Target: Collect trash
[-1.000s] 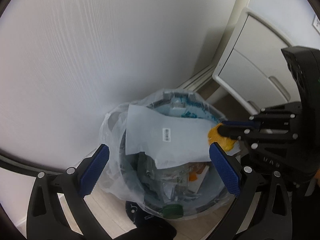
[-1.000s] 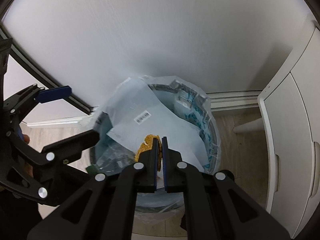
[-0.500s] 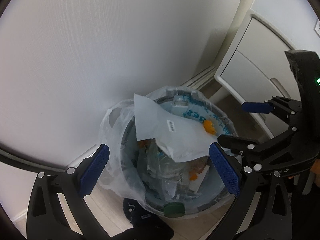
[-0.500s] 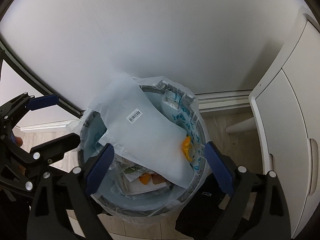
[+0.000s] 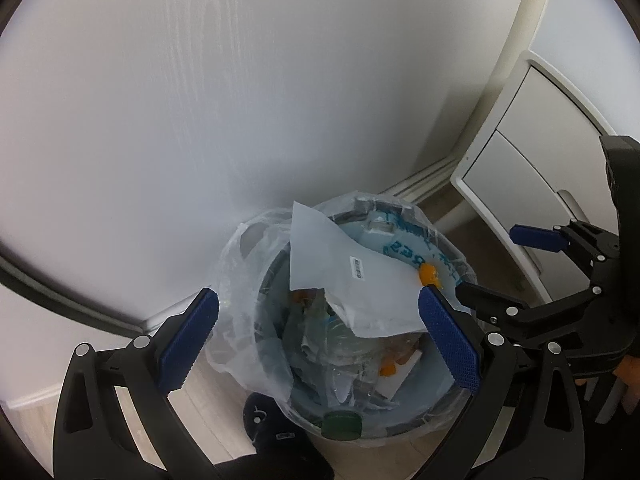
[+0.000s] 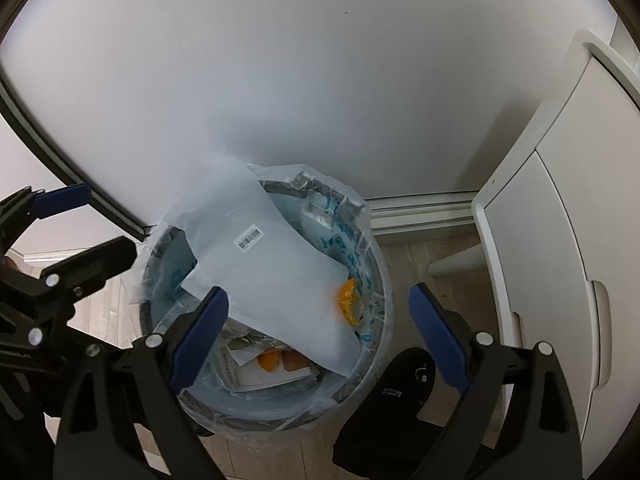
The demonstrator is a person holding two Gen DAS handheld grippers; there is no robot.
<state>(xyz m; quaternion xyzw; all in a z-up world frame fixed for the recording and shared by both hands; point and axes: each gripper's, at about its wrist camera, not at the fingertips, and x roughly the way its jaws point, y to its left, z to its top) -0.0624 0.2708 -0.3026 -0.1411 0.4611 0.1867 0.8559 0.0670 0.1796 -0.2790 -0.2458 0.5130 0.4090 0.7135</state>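
We hold both tongs, left (image 5: 318, 338) and right (image 6: 318, 338), open and empty above the round plastic-lined trash bin (image 6: 372, 364), orange scrap (image 6: 347, 300) resting inside.

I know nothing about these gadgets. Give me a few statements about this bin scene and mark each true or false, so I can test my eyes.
1. The right gripper is clamped on the orange scrap. False: its jaws stand wide open and the scrap lies inside the bin.
2. The bin has a clear plastic liner. True.
3. The pale sheet carries a barcode label. True.
4. The left gripper holds the sheet. False: it is open, holding nothing.
5. The bin stands near a white wall. True.
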